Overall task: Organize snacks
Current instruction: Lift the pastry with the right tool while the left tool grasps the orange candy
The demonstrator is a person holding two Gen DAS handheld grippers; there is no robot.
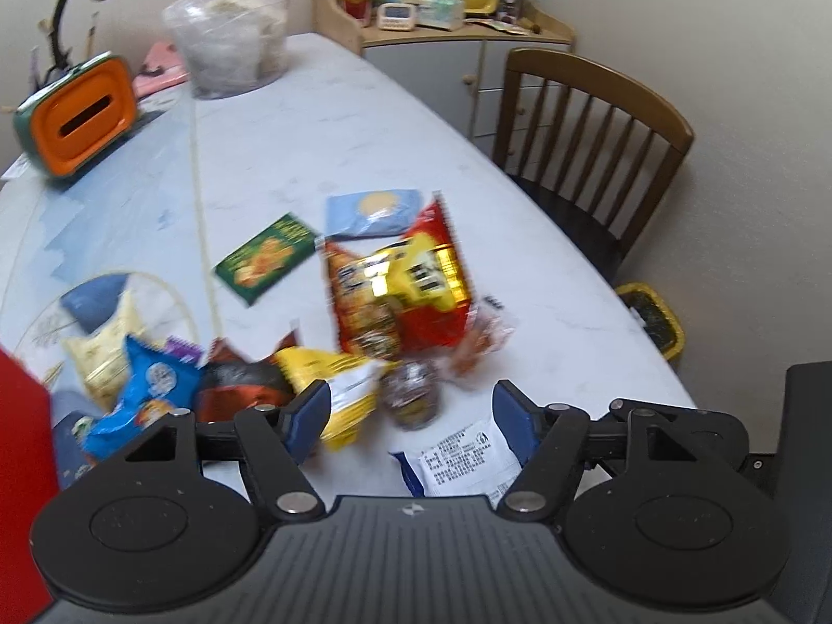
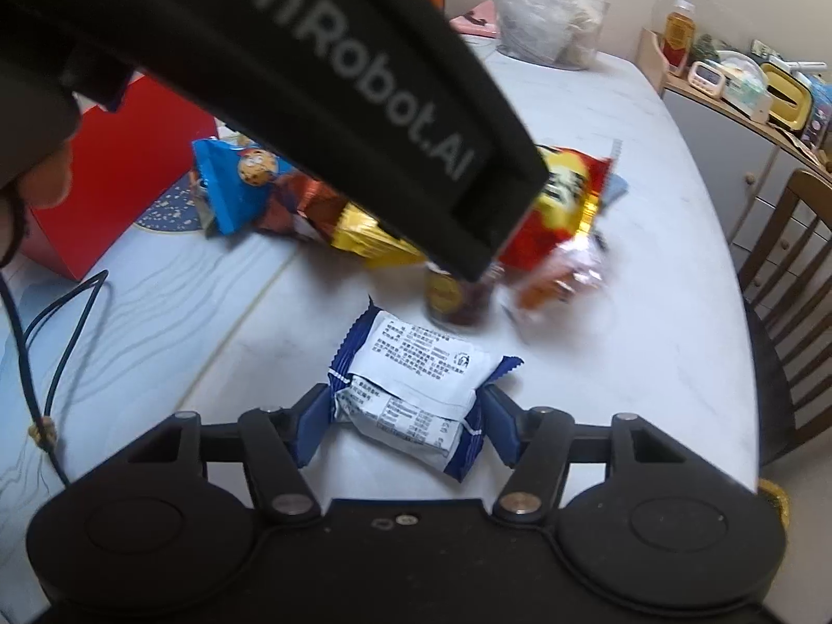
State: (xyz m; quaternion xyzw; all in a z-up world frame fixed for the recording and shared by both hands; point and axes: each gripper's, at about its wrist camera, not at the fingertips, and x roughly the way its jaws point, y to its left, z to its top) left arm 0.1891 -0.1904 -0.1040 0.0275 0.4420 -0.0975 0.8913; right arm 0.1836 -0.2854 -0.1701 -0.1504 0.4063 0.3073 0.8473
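Right gripper [image 2: 405,416] has its jaws spread around a white and blue snack pack [image 2: 416,390] lying on the near tabletop [image 2: 650,270], while the left gripper [image 1: 411,411], jaws spread and holding nothing, hangs over the snack pile [image 1: 364,312] farther off.

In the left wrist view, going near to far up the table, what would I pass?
White packet → big red and yellow bag → light blue packet → clear plastic bag.
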